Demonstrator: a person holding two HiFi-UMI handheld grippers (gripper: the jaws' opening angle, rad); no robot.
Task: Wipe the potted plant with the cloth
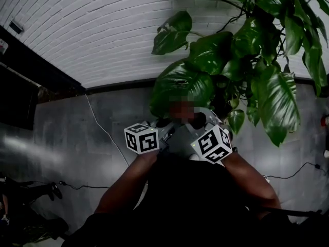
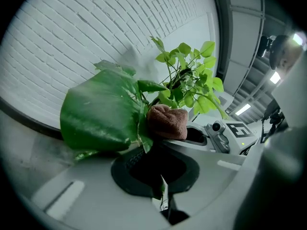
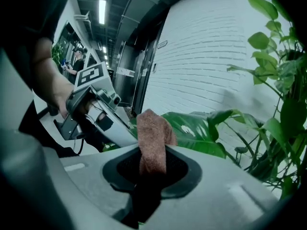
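Observation:
The potted plant [image 1: 257, 45] fills the upper right of the head view with big green leaves. Both grippers meet at one large leaf [image 1: 177, 84]. My left gripper [image 1: 163, 130] is shut on that leaf's edge; in the left gripper view the leaf [image 2: 98, 116] spreads to the left above the jaws of the left gripper [image 2: 156, 162]. My right gripper [image 1: 198, 125] is shut on a brown cloth [image 3: 152, 140], which sticks up from the right gripper [image 3: 151, 169]. The cloth [image 2: 168, 121] lies against the leaf's right side. The leaf [image 3: 201, 128] stretches to the right behind the cloth.
A white brick wall [image 1: 103, 30] stands behind the plant, above a grey floor [image 1: 92, 153] with thin cables [image 1: 105, 133]. Dark equipment [image 1: 25, 210] sits at the lower left. More leaves [image 1: 277, 102] and stems [image 3: 283, 119] hang close on the right.

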